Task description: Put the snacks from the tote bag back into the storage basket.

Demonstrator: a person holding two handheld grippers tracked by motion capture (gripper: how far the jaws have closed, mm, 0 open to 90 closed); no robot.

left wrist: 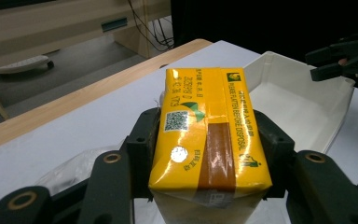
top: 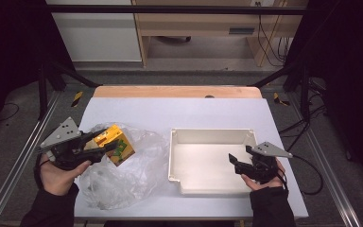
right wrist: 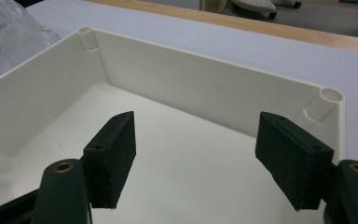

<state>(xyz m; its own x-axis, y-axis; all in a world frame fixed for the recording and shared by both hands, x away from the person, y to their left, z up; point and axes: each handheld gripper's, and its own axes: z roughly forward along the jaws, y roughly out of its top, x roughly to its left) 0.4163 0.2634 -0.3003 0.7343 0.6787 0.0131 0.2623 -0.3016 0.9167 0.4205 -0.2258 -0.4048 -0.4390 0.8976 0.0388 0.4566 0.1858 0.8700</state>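
Item: yellow carton (left wrist: 208,140), being gripped across its sides by the left hand-held gripper (top: 105,142), raised just above the clear plastic bag (top: 123,175) at the left of the surface (top: 146,109).

Item: white tray (top: 175,156), standing open and bare at the right.

Item: right hand-held gripper (right wrist: 193,158), hovering over the tray floor, jaws parted wide, carrying nothing.

Risks: the carton is looking glossy and could be slipping between the pads if tilted; the bag film may be snagging and dragging along; the two grippers could be colliding over the tray.
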